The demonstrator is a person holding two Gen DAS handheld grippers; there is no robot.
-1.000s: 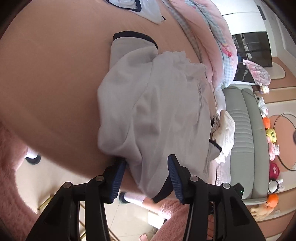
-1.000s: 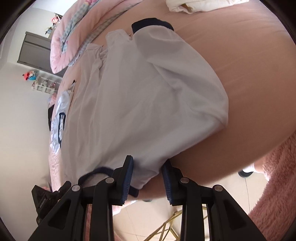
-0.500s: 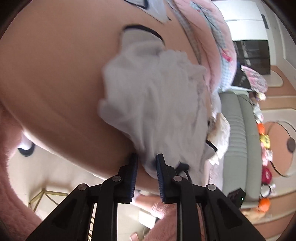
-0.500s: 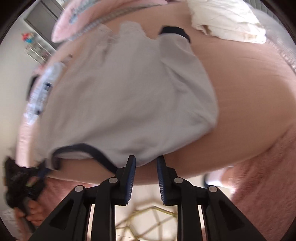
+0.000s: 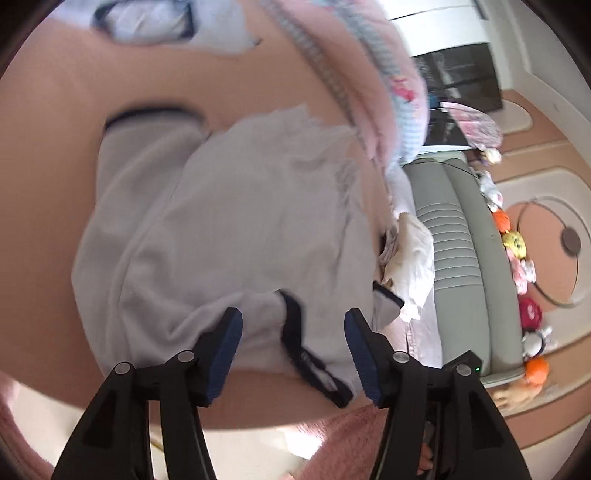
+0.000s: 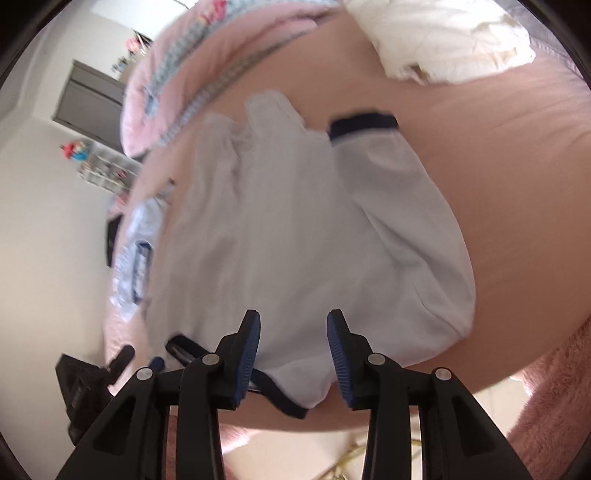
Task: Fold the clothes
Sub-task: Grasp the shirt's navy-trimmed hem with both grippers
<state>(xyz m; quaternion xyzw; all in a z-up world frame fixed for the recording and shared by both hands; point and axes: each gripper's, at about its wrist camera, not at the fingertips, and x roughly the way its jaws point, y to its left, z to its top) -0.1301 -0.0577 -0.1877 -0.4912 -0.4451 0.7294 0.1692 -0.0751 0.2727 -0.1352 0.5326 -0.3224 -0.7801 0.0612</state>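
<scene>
Left wrist view: left gripper (image 5: 293, 332) low centre, jaws spread, just been opening. Nothing pinched. The shirt (image 5: 229, 236) fills mid-frame on the bed (image 5: 55, 166). Its dark collar band (image 5: 295, 332) lies in the gap between the pads, touching neither. Dark sleeve cuff (image 5: 155, 114) upper left. Another garment (image 5: 147, 26) at top left, a cream cloth (image 5: 410, 266) at right.

Right wrist view: right gripper (image 6: 293, 332) low centre, jaws also parted, just been opening. Shirt (image 6: 295, 221) spreads above the pads. Its near edge, with the dark collar band (image 6: 280, 398), lies between and below them, unpinched. Cuff (image 6: 364, 127) upper centre. Cream cloth (image 6: 443, 40) top right.
</scene>
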